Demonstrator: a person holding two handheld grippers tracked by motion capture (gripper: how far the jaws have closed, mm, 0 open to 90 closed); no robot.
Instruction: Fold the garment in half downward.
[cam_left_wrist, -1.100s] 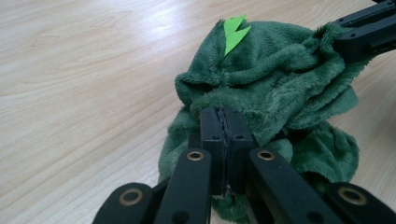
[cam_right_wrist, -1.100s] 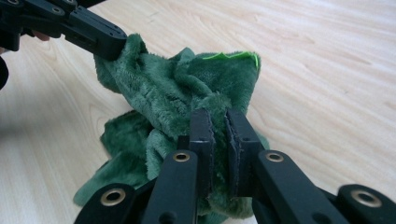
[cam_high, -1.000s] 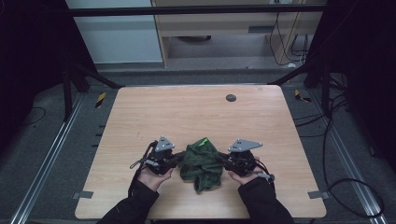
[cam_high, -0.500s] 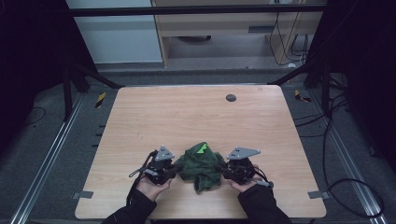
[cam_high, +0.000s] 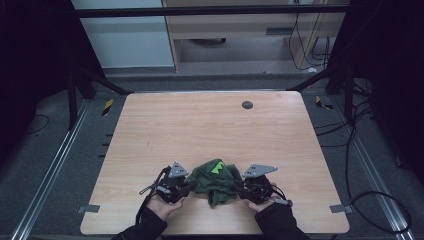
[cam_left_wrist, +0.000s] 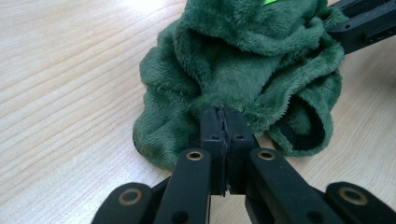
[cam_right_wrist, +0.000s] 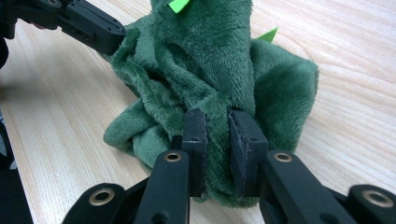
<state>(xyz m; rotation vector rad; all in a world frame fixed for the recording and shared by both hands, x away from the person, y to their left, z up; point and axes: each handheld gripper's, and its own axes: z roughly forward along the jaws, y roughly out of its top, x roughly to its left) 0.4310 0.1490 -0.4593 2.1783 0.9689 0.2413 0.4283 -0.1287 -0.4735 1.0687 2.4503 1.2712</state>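
While left tongs (cam_left_wrist: 223, 140) pinch green plush (cam_left_wrist: 243, 60), right tongs (cam_right_wrist: 218, 149) loosening around it.

The plush cloth (cam_high: 217, 179) between my claws is deep forest green, with bright lime-green pointed patches (cam_high: 216, 167) on top and a black band (cam_left_wrist: 306, 135) along one edge. My left claw (cam_left_wrist: 223, 140) and right claw (cam_right_wrist: 219, 154) are matte black with brass-coloured rivets, each topped by a grey plate. The worktop (cam_high: 200, 125) is pale wood with fine straight grain, carrying one small dark round disc (cam_high: 247, 105). My sleeves are black.
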